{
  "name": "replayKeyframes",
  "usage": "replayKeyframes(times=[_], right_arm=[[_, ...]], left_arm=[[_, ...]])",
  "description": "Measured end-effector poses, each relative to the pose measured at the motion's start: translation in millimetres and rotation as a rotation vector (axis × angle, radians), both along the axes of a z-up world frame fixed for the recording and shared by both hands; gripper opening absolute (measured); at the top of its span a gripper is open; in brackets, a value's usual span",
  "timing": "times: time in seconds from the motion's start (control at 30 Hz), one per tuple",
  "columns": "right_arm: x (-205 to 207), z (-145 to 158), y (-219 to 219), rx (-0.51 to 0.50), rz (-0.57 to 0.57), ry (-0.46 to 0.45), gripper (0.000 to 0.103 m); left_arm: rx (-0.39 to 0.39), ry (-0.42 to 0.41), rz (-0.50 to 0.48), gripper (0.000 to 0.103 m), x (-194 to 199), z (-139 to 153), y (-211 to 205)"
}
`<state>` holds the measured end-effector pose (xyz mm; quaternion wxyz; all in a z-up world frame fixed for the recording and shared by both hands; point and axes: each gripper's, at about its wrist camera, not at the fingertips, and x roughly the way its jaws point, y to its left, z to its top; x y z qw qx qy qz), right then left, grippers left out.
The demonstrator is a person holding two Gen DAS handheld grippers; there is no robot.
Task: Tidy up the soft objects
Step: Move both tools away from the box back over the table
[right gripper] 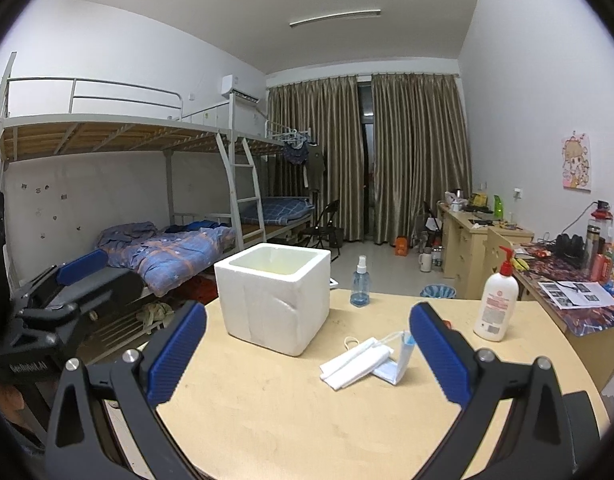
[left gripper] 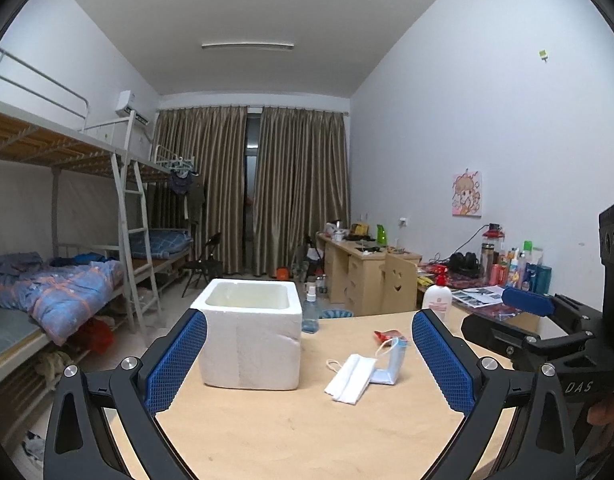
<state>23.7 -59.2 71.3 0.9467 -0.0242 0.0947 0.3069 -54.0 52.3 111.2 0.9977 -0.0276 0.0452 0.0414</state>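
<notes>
Two hand-held grippers spread wide, both empty above the surface [left gripper: 267, 432].
You have the white face mask [right gripper: 353, 366] and a blue one [right gripper: 395, 364] lying limp and touching, just right of the open foam box [right gripper: 275, 300]. Come down low with the right hand-held gripper [right gripper: 307, 356] and pinch the thin pleated fabric at a folded edge; the foam dents easily.

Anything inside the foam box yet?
Nothing visible: the foam box shows only bare inner walls near the rim. Its near wall hides the floor. Both masks lie on the table.
</notes>
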Motion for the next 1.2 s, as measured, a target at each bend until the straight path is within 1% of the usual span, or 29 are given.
replayKeyframes(times=[0.2,0.33,0.47,0.63,0.73,0.83,0.97,1.13,1.2], right_arm=[[-14,-8,-6,0.002,-0.012,-0.009,0.103],[-22,-12,-13,0.011,-0.038,-0.012,0.103],[-27,-17,-20,0.016,-0.061,-0.013,0.103],[-27,-23,-25,0.016,-0.086,-0.003,0.103],[-26,-30,-27,0.014,-0.093,0.009,0.103],[-25,-37,-30,0.019,-0.105,0.017,0.103],[-21,-48,-34,0.018,-0.116,0.030,0.103],[-6,-61,-35,0.005,-0.136,0.069,0.103],[1,-66,-35,0.000,-0.148,0.087,0.103]], left_arm=[[-0.021,-0.015,-0.016,0.103,-15,-10,-5],[-0.045,-0.007,-0.036,0.103,-20,-19,-8],[-0.031,-0.011,-0.018,0.103,-20,-24,-12],[-0.048,-0.005,-0.034,0.103,-16,-33,-13],[-0.039,-0.011,-0.024,0.103,-13,-40,-15],[-0.027,-0.011,-0.034,0.103,-10,-49,-17],[-0.026,-0.017,-0.028,0.103,-1,-62,-21],[-0.043,0.031,-0.047,0.103,22,-78,-20],[-0.032,0.043,-0.038,0.103,31,-83,-21]])
